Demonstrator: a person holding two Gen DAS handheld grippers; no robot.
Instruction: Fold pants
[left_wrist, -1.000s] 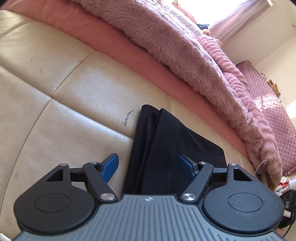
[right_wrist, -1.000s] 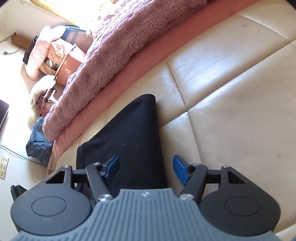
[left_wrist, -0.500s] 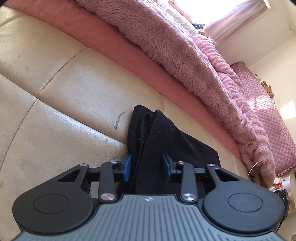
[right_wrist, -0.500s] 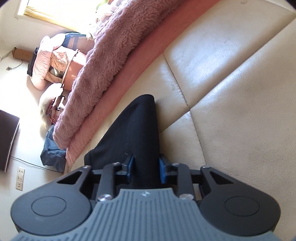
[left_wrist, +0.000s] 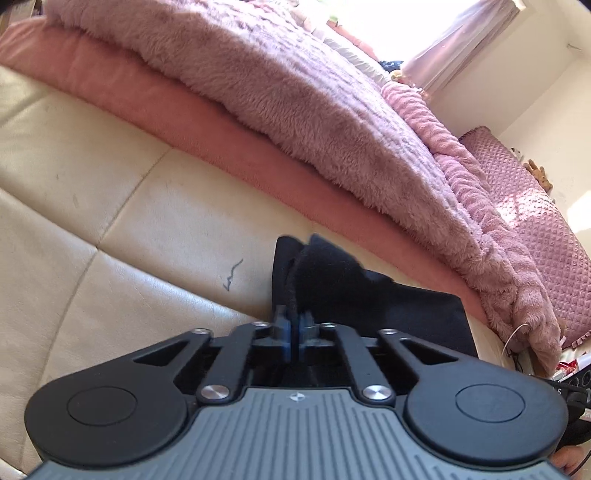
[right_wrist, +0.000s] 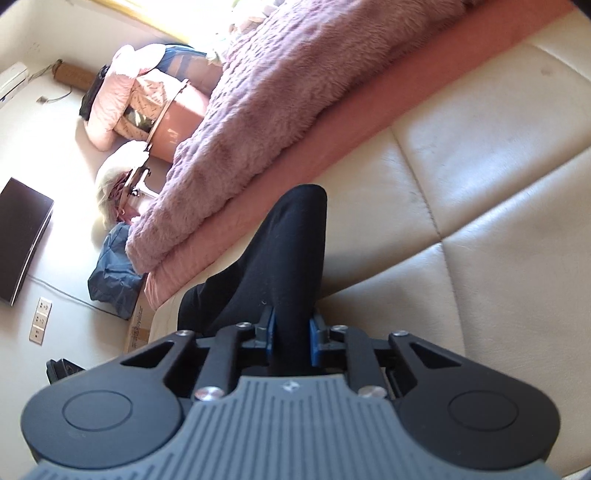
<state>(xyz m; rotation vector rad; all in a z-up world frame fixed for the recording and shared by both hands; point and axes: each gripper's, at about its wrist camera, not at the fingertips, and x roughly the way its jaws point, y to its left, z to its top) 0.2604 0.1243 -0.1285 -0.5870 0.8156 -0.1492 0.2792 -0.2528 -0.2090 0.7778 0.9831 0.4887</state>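
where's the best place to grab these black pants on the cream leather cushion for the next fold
Grip the black fabric pants at their near layered edge, one corner each, coming in low from the front across the cream leather cushion. The stacked layers there pinch together; the left tongs and right tongs already clamp that edge.

Strong daylight floods in from a far window (left_wrist: 436, 22), blown out to white in both views. It glares off the cream cushions (right_wrist: 498, 155) and washes out the floor (right_wrist: 70, 122) at left. The black pants (left_wrist: 406, 310) read as a near-featureless dark mass, their folds soft with motion blur in the left view. Fisheye distortion bends the pink blanket (left_wrist: 295, 103) and cushion seams toward the edges, with dark vignetting in the corners.
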